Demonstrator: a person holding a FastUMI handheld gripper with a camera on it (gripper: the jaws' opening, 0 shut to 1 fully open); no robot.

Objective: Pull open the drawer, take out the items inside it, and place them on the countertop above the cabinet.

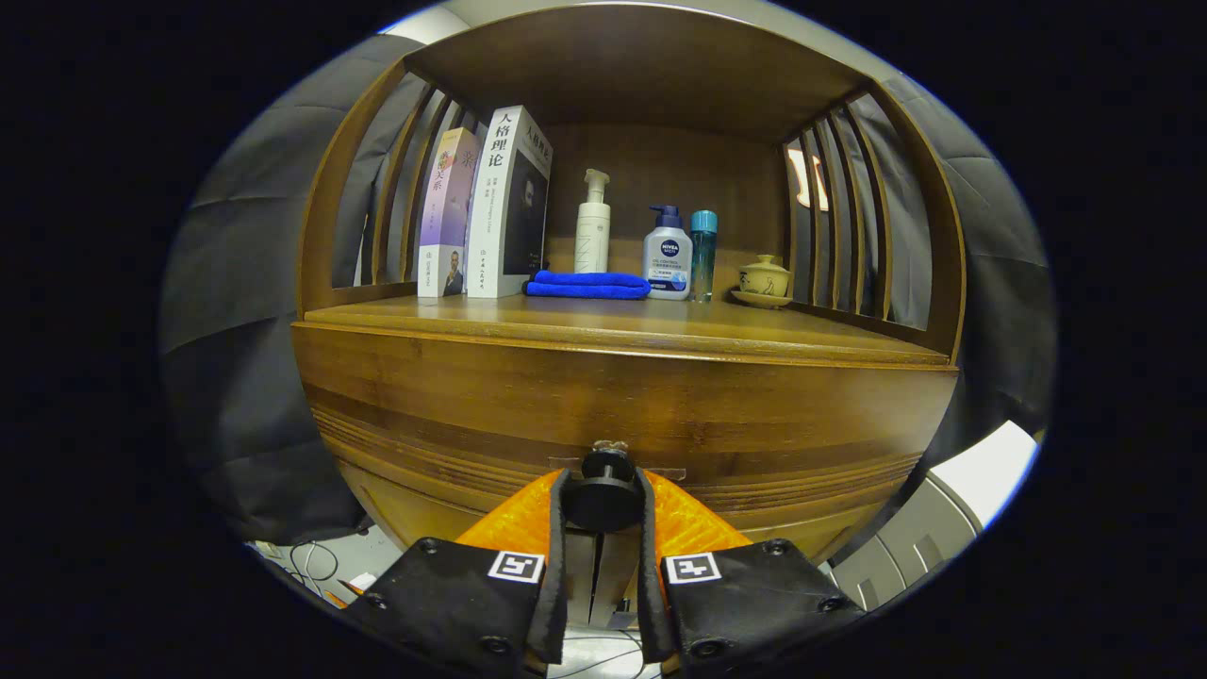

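Here the gripper has both fingers pressed against the round knob on the closed drawer, just below the countertop holding books, a folded cloth and bottles.

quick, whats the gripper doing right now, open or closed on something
gripper: closed on the drawer knob, one finger pressing each side of it; the drawer front looks still shut.

Wooden countertop carries books, blue towel, bottles, teacup.
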